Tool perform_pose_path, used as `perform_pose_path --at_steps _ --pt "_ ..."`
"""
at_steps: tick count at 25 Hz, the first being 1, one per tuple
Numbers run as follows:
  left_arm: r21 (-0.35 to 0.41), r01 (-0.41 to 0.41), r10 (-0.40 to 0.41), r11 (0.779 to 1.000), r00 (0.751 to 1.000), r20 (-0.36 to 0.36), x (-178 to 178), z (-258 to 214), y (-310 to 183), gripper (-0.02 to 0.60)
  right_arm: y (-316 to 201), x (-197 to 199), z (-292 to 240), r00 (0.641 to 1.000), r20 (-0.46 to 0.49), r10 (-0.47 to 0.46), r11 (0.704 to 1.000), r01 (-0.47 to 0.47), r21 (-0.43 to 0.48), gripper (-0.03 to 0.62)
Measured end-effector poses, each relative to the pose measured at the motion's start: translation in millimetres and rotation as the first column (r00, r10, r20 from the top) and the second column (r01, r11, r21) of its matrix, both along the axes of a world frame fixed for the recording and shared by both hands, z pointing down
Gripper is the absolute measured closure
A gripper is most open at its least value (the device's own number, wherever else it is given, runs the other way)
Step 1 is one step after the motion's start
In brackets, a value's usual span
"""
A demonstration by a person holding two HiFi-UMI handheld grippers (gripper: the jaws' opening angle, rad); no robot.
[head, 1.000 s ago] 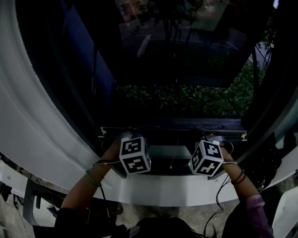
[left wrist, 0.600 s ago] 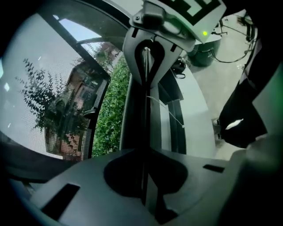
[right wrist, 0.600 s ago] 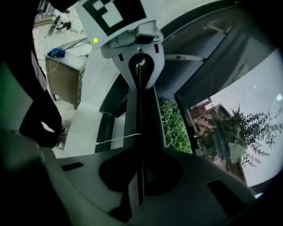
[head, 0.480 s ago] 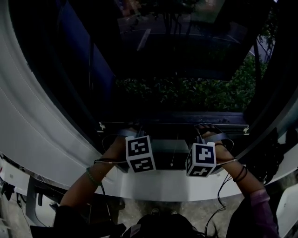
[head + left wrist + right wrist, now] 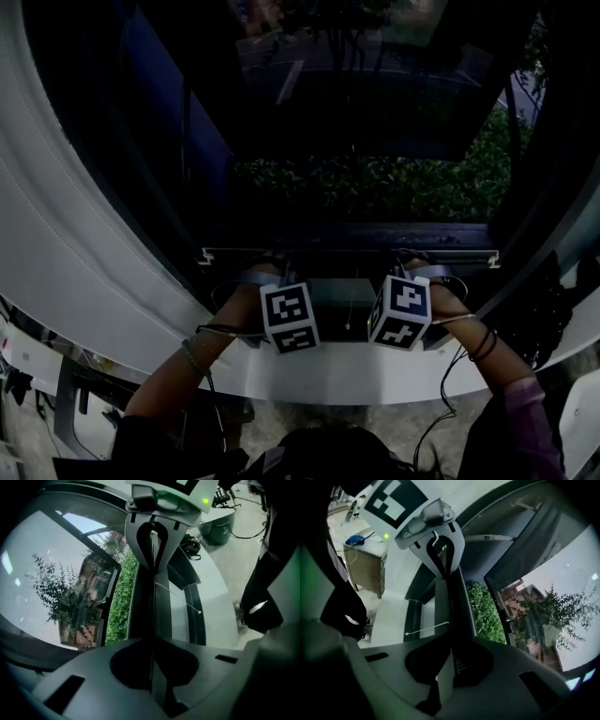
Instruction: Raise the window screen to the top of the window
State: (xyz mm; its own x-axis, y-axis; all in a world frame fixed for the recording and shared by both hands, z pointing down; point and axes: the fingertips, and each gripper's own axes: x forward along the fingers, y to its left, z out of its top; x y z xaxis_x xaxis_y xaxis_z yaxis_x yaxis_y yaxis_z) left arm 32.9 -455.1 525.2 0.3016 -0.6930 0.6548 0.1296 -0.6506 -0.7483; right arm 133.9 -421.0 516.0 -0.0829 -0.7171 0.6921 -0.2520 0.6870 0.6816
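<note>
The dark mesh window screen (image 5: 356, 112) hangs low in the window, its bottom rail (image 5: 347, 255) just above the sill. Both grippers meet that rail from below, their marker cubes side by side. In the left gripper view my left gripper (image 5: 151, 667) is shut on the rail's thin edge (image 5: 143, 602), which runs on to the other gripper. My right gripper (image 5: 445, 667) pinches the same rail (image 5: 461, 606) from its own side. In the head view the cubes and hands hide the jaws of the left gripper (image 5: 279, 281) and the right gripper (image 5: 412, 279). A thin pull cord (image 5: 347, 314) dangles between them.
A broad white curved window frame (image 5: 94, 272) wraps the left side and the sill (image 5: 337, 375) below the hands. A green hedge (image 5: 375, 187) and buildings lie outside. A wooden desk (image 5: 361, 559) and a dark bin (image 5: 215, 527) stand behind in the room.
Both marker cubes have tilted a little and stand closer together in the picture. The rail sits at about the same height, with both grippers still on it.
</note>
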Motion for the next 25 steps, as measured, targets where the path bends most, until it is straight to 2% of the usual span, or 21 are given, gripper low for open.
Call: perform_pose_path --at_steps 2,4,6,8,10,13,17,25 --pt "-0.04 -0.001 0.001 0.999 1.0 0.014 -0.4 0.0 -0.4 0.566 -1.3 -0.9 -1.3 1.0 0.0 -0.011 1.0 0.011 -0.01 0.571" --pt "-0.071 -0.013 0.011 0.997 1.0 -0.024 -0.4 -9.6 -1.1 0.566 -3.3 -1.7 -10.3 0.999 0.007 -0.037 0.999 0.037 0.003 0.571" --pt "-0.042 -0.015 0.01 0.999 0.995 -0.103 0.2 -41.5 -5.9 0.561 -8.1 -1.3 -40.7 0.998 0.022 -0.053 0.995 0.051 0.084 0.571" --pt "-0.019 -0.011 0.008 1.0 0.99 -0.143 0.3 -82.5 -11.6 0.56 -14.5 -1.3 -80.0 0.998 0.035 -0.054 0.99 0.049 0.131 0.571" --pt "-0.025 -0.013 0.009 1.0 0.991 -0.137 1.2 -107.1 -13.6 0.56 -16.9 -1.2 -104.5 0.997 0.042 -0.062 0.99 0.056 0.13 0.571" --pt "-0.035 -0.017 0.013 0.999 0.992 -0.128 3.1 -118.2 -12.4 0.56 -16.0 0.0 -115.8 0.997 0.042 -0.066 0.991 0.06 0.121 0.571" --pt "-0.043 -0.019 0.011 0.999 0.985 -0.171 2.9 -131.6 -8.7 0.558 -12.5 -0.7 -128.3 0.996 0.049 -0.069 0.988 0.062 0.139 0.571" --pt "0.04 -0.014 0.022 0.999 0.978 -0.208 3.6 -223.7 -13.2 0.557 -17.6 -0.3 -220.1 0.996 0.062 -0.064 0.967 0.047 0.249 0.569"
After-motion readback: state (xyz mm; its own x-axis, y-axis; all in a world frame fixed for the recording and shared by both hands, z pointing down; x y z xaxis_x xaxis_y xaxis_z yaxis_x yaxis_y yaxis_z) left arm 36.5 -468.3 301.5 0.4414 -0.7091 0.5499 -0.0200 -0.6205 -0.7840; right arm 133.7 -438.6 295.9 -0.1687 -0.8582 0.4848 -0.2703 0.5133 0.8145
